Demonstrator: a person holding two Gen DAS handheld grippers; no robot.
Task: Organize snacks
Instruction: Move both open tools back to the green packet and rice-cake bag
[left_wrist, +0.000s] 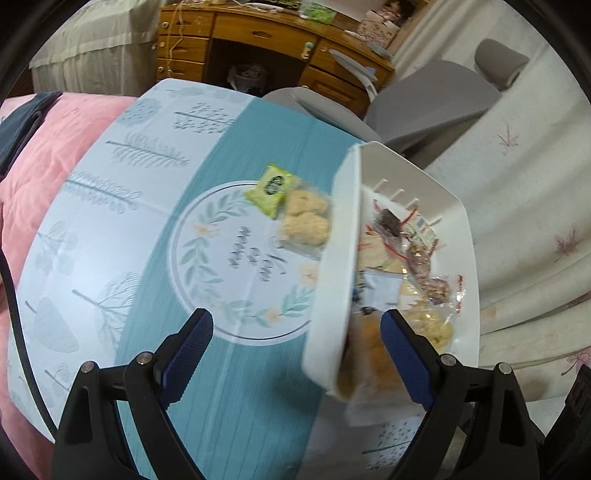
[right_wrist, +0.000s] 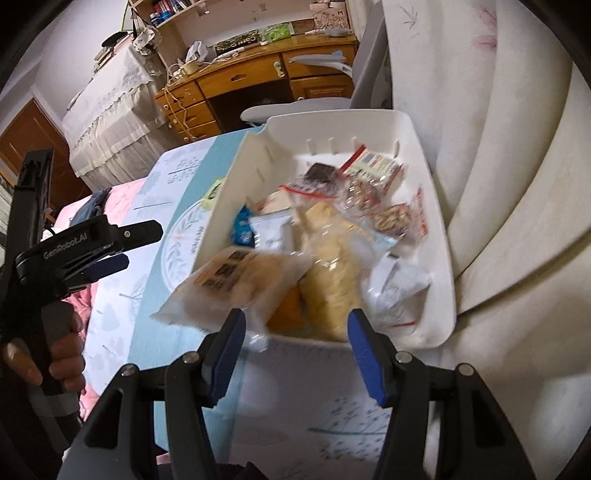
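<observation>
A white bin (right_wrist: 436, 295) (left_wrist: 332, 295) on the blue tablecloth holds several snack packs. A large bread pack (right_wrist: 236, 284) hangs over its near-left rim. My right gripper (right_wrist: 295, 328) is open just in front of that rim, empty. My left gripper (left_wrist: 295, 325) is open, its jaws on either side of the bin's near corner, holding nothing; it also shows in the right wrist view (right_wrist: 122, 247). A green snack pack (left_wrist: 271, 188) and a clear pack of biscuits (left_wrist: 306, 221) lie on the cloth left of the bin.
The table (left_wrist: 147, 240) has a blue patterned cloth. A pink bedspread (left_wrist: 48, 155) lies to the left, a white curtain (left_wrist: 535, 184) to the right. A grey chair (left_wrist: 424, 107) and a wooden desk (left_wrist: 266, 40) stand behind.
</observation>
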